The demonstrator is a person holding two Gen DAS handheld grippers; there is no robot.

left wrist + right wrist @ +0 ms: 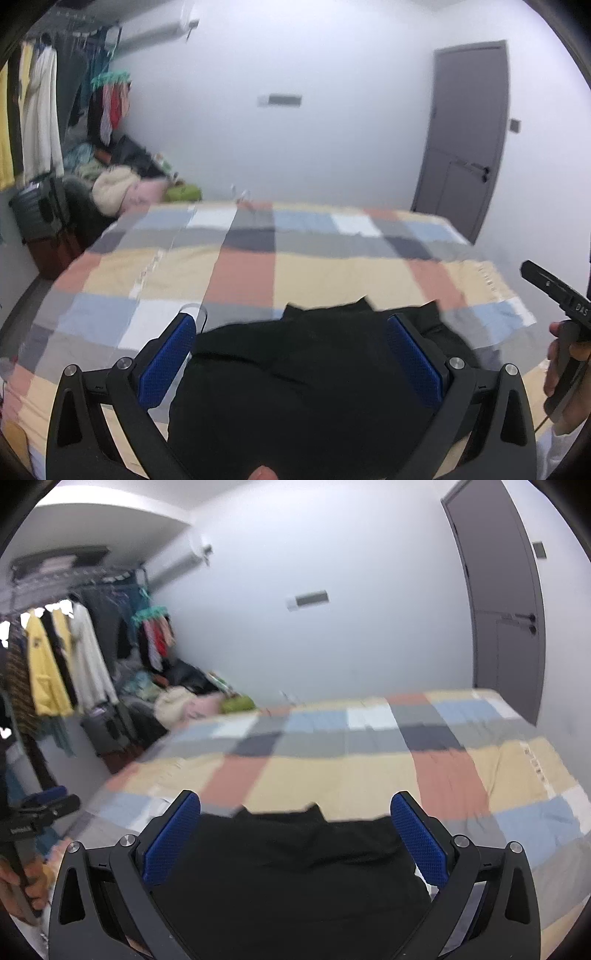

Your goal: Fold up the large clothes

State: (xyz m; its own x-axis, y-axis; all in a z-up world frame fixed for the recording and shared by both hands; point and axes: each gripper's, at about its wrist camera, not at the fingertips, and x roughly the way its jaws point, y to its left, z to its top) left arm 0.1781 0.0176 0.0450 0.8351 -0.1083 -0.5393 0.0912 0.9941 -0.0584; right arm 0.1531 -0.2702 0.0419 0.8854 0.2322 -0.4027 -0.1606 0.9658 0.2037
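A black garment (295, 384) lies on the near part of a bed covered by a checkered blanket (258, 266). My left gripper (291, 325) is open above it, blue pads on either side of the cloth. The right gripper's handle (565, 306) shows at the right edge of that view. In the right wrist view the same black garment (291, 871) lies below my open right gripper (295, 808), over the blanket (351, 768). The left gripper (37, 816) shows at the left edge, held in a hand. Neither gripper holds cloth.
A rack of hanging clothes (62, 657) and a pile of clothes and bags (184, 698) stand left of the bed. A grey door (502, 602) is in the white wall at the right, an air conditioner (155, 29) high on the left.
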